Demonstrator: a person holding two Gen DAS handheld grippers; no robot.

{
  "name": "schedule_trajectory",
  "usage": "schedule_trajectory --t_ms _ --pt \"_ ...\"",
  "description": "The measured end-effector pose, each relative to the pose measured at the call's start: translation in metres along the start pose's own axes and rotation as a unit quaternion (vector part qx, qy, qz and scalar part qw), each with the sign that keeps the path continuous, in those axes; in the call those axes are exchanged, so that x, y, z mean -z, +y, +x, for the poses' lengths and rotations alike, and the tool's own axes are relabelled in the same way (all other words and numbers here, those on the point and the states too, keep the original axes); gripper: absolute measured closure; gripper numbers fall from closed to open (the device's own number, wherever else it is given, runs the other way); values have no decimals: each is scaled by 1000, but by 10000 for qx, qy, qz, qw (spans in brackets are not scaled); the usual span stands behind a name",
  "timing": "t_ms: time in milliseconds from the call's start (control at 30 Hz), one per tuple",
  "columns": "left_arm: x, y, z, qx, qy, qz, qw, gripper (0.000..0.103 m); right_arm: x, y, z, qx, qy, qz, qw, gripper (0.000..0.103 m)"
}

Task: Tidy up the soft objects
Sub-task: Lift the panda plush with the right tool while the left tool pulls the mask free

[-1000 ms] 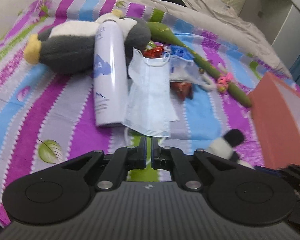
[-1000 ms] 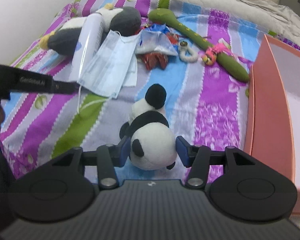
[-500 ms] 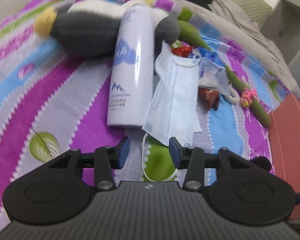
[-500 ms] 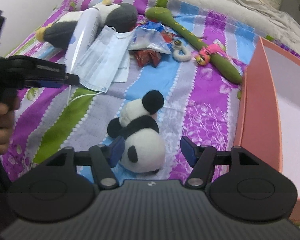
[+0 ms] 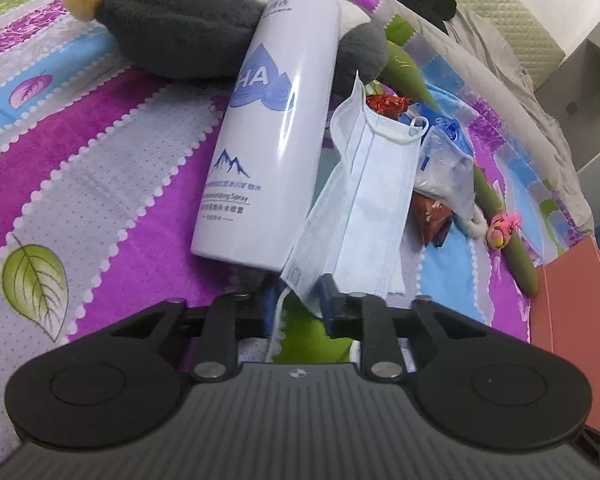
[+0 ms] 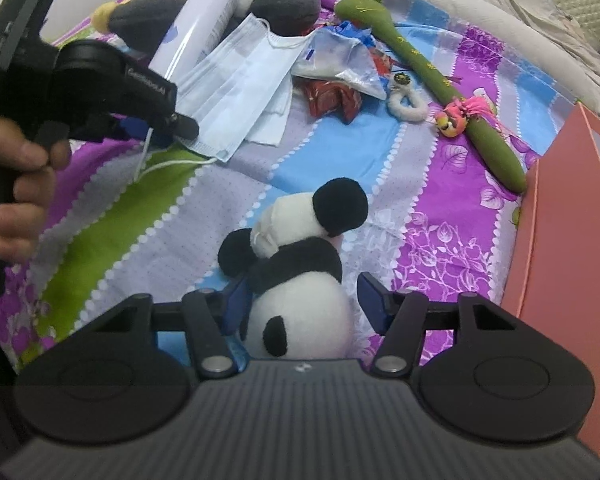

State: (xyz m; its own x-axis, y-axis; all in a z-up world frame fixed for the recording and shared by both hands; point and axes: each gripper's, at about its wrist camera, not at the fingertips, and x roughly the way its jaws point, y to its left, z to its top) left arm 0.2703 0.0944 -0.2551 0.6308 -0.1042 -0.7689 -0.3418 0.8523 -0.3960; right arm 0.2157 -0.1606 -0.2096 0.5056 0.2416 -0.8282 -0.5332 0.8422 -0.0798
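Lying across a striped bedspread (image 6: 340, 152), the clutter runs from far left to right: a grey and white plush penguin (image 5: 172, 28), a white spray bottle (image 5: 276, 128) leaning over it, then a stack of pale blue face masks (image 5: 364, 200) with its near corner at the bottle's base.

The left hand-held gripper (image 5: 298, 306) points steeply down at that near corner. Its jaws have just been closing and now stand narrow, with the corner of the top mask and its white ear loop (image 6: 172, 164) between the blue pads; whether the pads truly pinch the fabric cannot be told. In the right wrist view a hand (image 6: 20, 184) wraps the gripper's handle at the left edge.

Right of the masks lie a clear plastic bag (image 6: 336, 64), a red wrapper (image 6: 332, 98), a small white ring (image 6: 406, 106) and a long green plush stick (image 6: 432, 72) with a pink ornament. Bare bedspread lies open between this clutter and the near side.

There a small plush panda (image 6: 300, 280) sits between the blue pads of the right hand-held gripper (image 6: 304, 302). Its jaws have just been closing somewhat; the left pad touches the panda, the right pad stands clear.

At the far right the wall of an orange box (image 6: 560, 264) rises, near the panda.
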Motion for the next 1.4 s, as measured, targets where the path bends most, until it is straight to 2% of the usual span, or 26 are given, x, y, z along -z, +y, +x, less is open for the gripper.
schedule_trajectory --t_ms 33,133,367,633,900,1200,1267,1333,1367,1400 --pt "0 -1 1 14 -14 11 10000 96 0 1 1 -23 10 -23 10000 43" --pt "-1 -5 3 7 41 77 10000 100 1 3 3 -6 35 -100 9999 48" --pt "4 -16 -8 26 88 377 9992 101 1 3 0 11 47 13 10000 49" --pt "24 -24 -45 191 101 635 9977 102 12 -5 -21 22 10 518 9987 50" --pt "51 -27 -92 415 113 747 9963 102 30 -3 -48 19 -82 749 9972 50" --pt "83 -27 -131 720 377 1032 9913 101 45 -7 -66 -49 -233 1235 9921 50" --pt "90 -24 -132 619 428 1074 9914 100 48 -9 -63 8 -212 1399 9899 49" --pt "96 -18 -127 315 487 1056 9927 96 52 -11 -57 -1 -165 1581 9873 49" --pt "99 -15 -126 198 444 1076 9930 91 54 -12 -54 -16 -127 1665 9860 48" --pt "101 -11 -124 101 421 1084 9932 76 55 -12 -52 6 -91 1685 9857 48"
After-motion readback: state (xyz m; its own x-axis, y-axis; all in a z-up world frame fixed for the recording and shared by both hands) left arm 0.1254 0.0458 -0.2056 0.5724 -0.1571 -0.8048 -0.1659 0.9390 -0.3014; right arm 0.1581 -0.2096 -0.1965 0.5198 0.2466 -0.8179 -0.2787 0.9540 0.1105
